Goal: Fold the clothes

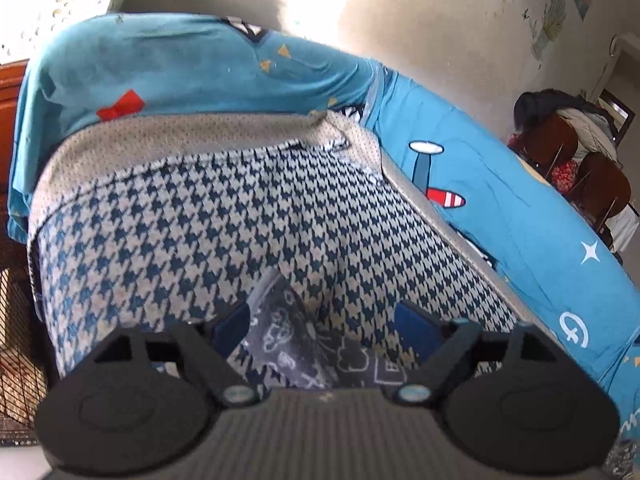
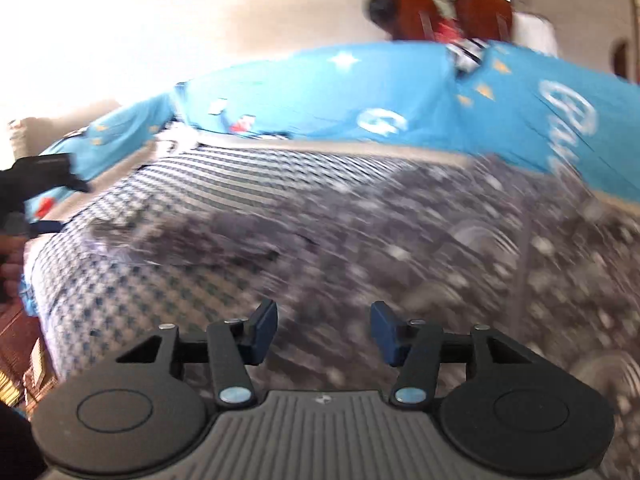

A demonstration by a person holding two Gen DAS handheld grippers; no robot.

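Left tool (image 1: 322, 326) parted over grey garment (image 1: 288, 332)

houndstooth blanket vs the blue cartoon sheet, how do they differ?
The houndstooth blanket has a dense navy-and-beige check; the blue cartoon sheet is plain bright blue with scattered stars, triangles and a plane. The blanket lies on top, nearer the claws; the sheet shows beyond and beside it. The blanket carries the dark grey printed garment; none shows on the sheet. Both are spread flat as bedding.
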